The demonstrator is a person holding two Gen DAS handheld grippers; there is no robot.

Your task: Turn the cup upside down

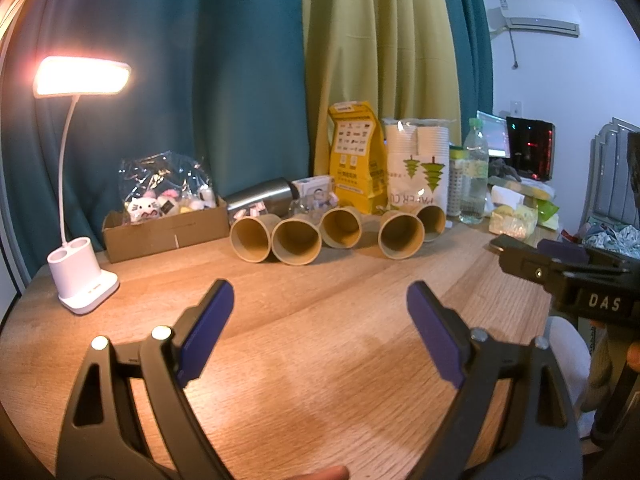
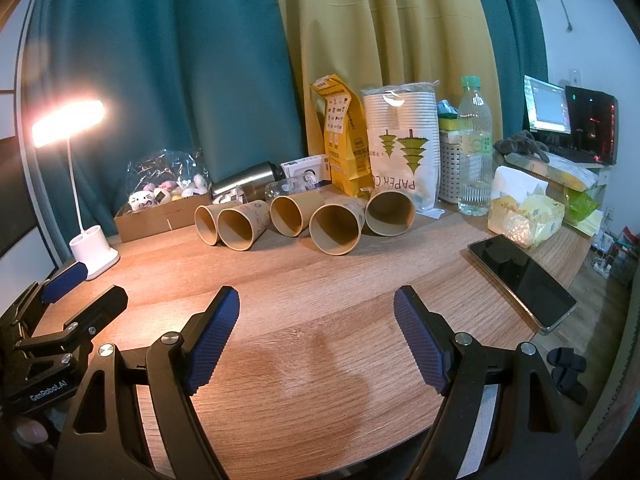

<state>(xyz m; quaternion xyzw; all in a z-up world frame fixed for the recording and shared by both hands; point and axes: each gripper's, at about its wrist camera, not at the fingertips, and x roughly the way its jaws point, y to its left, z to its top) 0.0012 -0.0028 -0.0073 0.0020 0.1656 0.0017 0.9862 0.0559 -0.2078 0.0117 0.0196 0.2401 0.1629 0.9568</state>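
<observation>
Several brown paper cups lie on their sides in a row at the back of the wooden table point(image 1: 320, 344), mouths toward me; one cup point(image 1: 296, 240) is near the middle of the row in the left wrist view, another cup point(image 2: 336, 230) in the right wrist view. My left gripper point(image 1: 320, 300) is open and empty, above the table well in front of the cups. My right gripper point(image 2: 316, 304) is open and empty, also short of the cups. The right gripper shows at the right edge of the left wrist view point(image 1: 560, 268); the left gripper shows at the left edge of the right wrist view point(image 2: 84, 284).
A lit white desk lamp point(image 1: 82, 280) stands at the left. A cardboard box point(image 1: 164, 232) of toys, a steel flask point(image 1: 260, 196), a yellow bag point(image 1: 356, 156), a pack of paper cups point(image 1: 416, 160) and a water bottle point(image 2: 474, 148) stand behind the row. A phone point(image 2: 524, 280) lies at the right.
</observation>
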